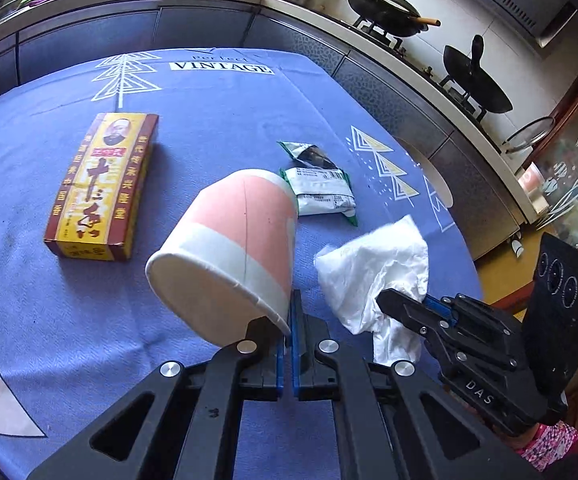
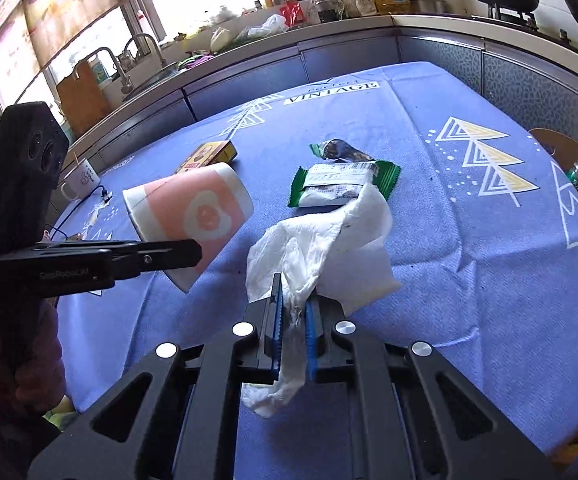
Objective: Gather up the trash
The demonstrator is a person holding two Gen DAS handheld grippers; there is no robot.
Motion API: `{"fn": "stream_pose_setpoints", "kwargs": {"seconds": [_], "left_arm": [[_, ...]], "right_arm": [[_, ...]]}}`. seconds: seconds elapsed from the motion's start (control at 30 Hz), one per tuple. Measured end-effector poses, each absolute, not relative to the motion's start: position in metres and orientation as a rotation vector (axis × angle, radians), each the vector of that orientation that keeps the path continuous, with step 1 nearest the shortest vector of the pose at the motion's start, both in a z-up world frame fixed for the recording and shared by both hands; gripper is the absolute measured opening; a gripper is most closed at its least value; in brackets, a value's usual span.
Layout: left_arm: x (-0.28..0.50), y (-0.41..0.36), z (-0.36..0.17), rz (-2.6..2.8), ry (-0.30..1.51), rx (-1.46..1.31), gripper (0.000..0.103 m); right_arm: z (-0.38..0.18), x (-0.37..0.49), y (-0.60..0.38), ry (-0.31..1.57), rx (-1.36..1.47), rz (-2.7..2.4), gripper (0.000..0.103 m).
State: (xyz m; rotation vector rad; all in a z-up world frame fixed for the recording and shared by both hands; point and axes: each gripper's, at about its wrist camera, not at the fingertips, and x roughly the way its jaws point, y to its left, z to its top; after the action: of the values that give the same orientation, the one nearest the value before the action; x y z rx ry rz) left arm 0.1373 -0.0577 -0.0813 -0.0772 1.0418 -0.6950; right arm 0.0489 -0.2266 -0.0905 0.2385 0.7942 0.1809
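Note:
My left gripper (image 1: 290, 312) is shut on the rim of a pink-and-white paper cup (image 1: 233, 248) and holds it tilted above the blue tablecloth; the cup also shows in the right wrist view (image 2: 193, 216). My right gripper (image 2: 292, 300) is shut on a crumpled white tissue (image 2: 329, 248), which also shows in the left wrist view (image 1: 373, 268). A green-and-white snack wrapper (image 1: 321, 188) lies on the cloth beyond both; it shows in the right wrist view (image 2: 341, 184). A yellow-and-red box (image 1: 101, 184) lies to the left.
The blue tablecloth (image 1: 209, 120) covers the table. A brown bin rim (image 2: 569, 168) sits at the table's right edge. A white mug (image 2: 81, 180) stands at the far left. Kitchen counters with woks (image 1: 385, 8) run behind.

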Motion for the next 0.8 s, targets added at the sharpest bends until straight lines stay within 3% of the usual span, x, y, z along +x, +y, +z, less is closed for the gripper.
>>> {"fn": "stream_pose_setpoints", "kwargs": {"seconds": [0.8], "left_arm": [[0.128, -0.148, -0.066, -0.768, 1.020, 0.109, 0.003]], "right_arm": [[-0.078, 0.019, -0.310, 0.691, 0.369, 0.047, 0.009]]}}
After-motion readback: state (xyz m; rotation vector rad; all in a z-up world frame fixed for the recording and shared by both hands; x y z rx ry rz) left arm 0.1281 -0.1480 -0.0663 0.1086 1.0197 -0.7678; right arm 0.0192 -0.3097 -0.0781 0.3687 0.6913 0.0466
